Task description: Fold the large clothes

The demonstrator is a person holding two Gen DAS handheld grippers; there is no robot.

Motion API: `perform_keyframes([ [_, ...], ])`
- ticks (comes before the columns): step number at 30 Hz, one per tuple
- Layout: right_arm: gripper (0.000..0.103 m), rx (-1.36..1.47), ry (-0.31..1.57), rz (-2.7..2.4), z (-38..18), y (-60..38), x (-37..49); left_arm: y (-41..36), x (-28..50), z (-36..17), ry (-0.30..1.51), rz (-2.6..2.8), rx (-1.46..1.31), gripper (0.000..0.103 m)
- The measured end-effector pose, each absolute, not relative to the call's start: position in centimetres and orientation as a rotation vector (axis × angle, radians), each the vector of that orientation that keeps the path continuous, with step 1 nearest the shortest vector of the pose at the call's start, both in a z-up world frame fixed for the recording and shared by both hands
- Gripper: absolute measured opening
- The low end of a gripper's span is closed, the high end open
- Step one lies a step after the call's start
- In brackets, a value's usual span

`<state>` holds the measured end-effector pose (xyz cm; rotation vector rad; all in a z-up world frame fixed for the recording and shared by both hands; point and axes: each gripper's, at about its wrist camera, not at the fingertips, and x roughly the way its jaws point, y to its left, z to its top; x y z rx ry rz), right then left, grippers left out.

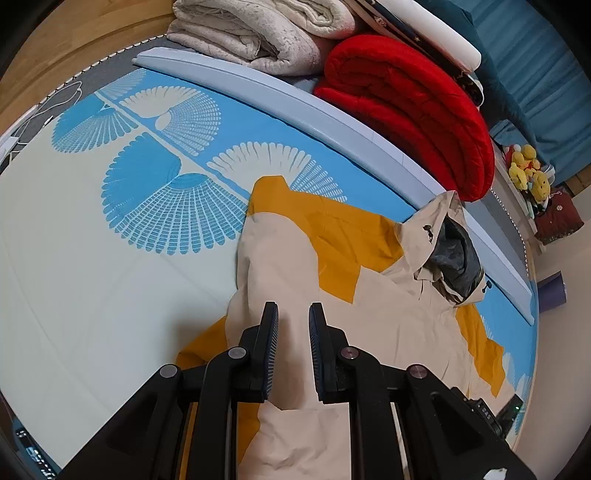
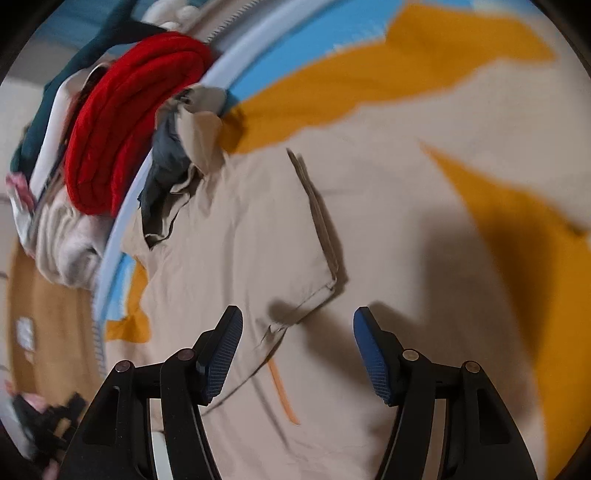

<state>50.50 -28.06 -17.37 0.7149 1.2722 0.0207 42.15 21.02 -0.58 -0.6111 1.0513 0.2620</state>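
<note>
A beige and mustard hooded jacket [image 1: 369, 295] lies spread on a blue-and-white patterned mat [image 1: 92, 258]. Its hood [image 1: 450, 254], with a dark grey lining, lies at the far right by the rail. My left gripper [image 1: 293, 314] is shut on a raised ridge of the jacket's beige fabric, which runs up between its pads. In the right wrist view the jacket [image 2: 388, 206] fills the frame, blurred. A beige sleeve [image 2: 280, 236] lies folded across the body, its cuff [image 2: 314, 295] just ahead of my right gripper [image 2: 297, 321]. That gripper hangs open above the cloth, nothing pinched.
A pale blue rail [image 1: 295, 107] borders the mat's far side. Behind it lie a rolled red quilt [image 1: 410, 110] and a folded whitish blanket [image 1: 258, 33]. Plush toys [image 1: 528, 173] sit at the far right. Wooden floor [image 1: 55, 48] shows at the upper left.
</note>
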Motion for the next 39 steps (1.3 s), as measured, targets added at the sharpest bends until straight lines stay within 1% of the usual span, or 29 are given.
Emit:
perform_keyframes([
  [4,0.063,0.796,1.249,0.007,-18.8,-28.6,50.7,21.0,42.2,-0.6,1.052,0.259,-0.613,0.014],
  [5,0.054,0.797,1.240,0.008,-18.8,-28.6,50.9,21.1,42.2,-0.6,1.051,0.261,-0.613,0.014],
  [6,0.031,0.792,1.232,0.018,-18.8,-28.5,51.2,21.1,42.2,-0.6,1.051,0.265,-0.614,0.014],
  [7,0.022,0.786,1.236,0.028,-18.8,-28.3,51.7,21.3,42.2,-0.6,1.050,0.268,-0.618,0.014],
  [8,0.015,0.785,1.230,0.045,-18.6,-28.3,52.0,21.5,42.2,-0.6,1.049,0.270,-0.623,0.014],
  [9,0.011,0.782,1.211,0.053,-18.0,-28.3,52.0,21.6,42.2,-0.6,1.048,0.272,-0.625,0.014],
  [11,0.009,0.728,1.142,0.055,-15.5,-28.3,52.0,21.9,42.3,-0.6,1.046,0.278,-0.625,0.014],
  [15,0.009,0.637,0.997,-0.001,-10.0,-29.0,51.7,22.1,42.4,-1.0,1.054,0.284,-0.620,0.014],
  [18,0.009,0.582,0.944,-0.080,-7.2,-31.0,51.4,21.8,42.7,-2.0,1.082,0.272,-0.623,0.014],
  [21,0.009,0.553,0.941,-0.163,-6.6,-33.0,51.4,21.1,43.0,-3.3,1.115,0.258,-0.621,0.014],
  [25,0.009,0.590,1.033,-0.188,-8.3,-34.9,51.5,19.7,43.6,-5.4,1.178,0.223,-0.612,0.014],
  [28,0.017,0.585,1.071,-0.233,-9.5,-36.0,51.4,18.8,43.9,-7.2,1.228,0.195,-0.605,0.014],
  [30,0.028,0.559,1.053,-0.287,-9.6,-37.0,51.0,18.0,44.1,-8.4,1.263,0.185,-0.585,0.014],
  [31,0.030,0.553,1.040,-0.293,-9.6,-37.3,51.0,17.8,44.1,-9.1,1.284,0.177,-0.580,0.014],
  [32,0.032,0.549,1.030,-0.285,-9.6,-37.5,51.0,17.6,44.1,-9.8,1.302,0.169,-0.585,0.014],
  [37,0.034,0.595,1.092,-0.136,-11.7,-37.0,52.2,17.7,43.6,-13.3,1.392,0.192,-0.636,0.017],
  [39,0.040,0.601,1.138,-0.100,-13.2,-36.7,52.6,17.5,43.4,-14.4,1.436,0.210,-0.619,0.020],
])
